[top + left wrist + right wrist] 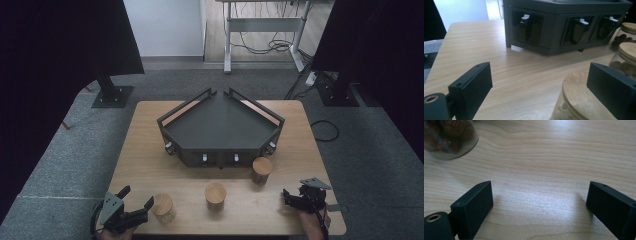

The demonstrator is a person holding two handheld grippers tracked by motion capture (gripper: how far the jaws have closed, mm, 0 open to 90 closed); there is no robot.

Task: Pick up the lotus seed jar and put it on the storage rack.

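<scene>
From above, the left gripper (136, 206) sits spread wide just beside the near jar (163, 207), left of two more jars and a dark tray (220, 127). In the left gripper view, that jar (576, 97) is off to the right, so slide over until it sits in the middle, then squeeze gently. In the right gripper view, the right gripper (539, 205) is spread over bare table (549, 157).

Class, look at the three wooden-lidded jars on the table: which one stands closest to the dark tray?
The right-hand jar, the one with dark contents, standing almost against the tray; the other two stand nearer the front edge.

Two black handheld grippers: left gripper (136, 204) and right gripper (286, 196), blocky matte jaws with small screw holes, grey three-cornered top plates, black trailing cables.
</scene>
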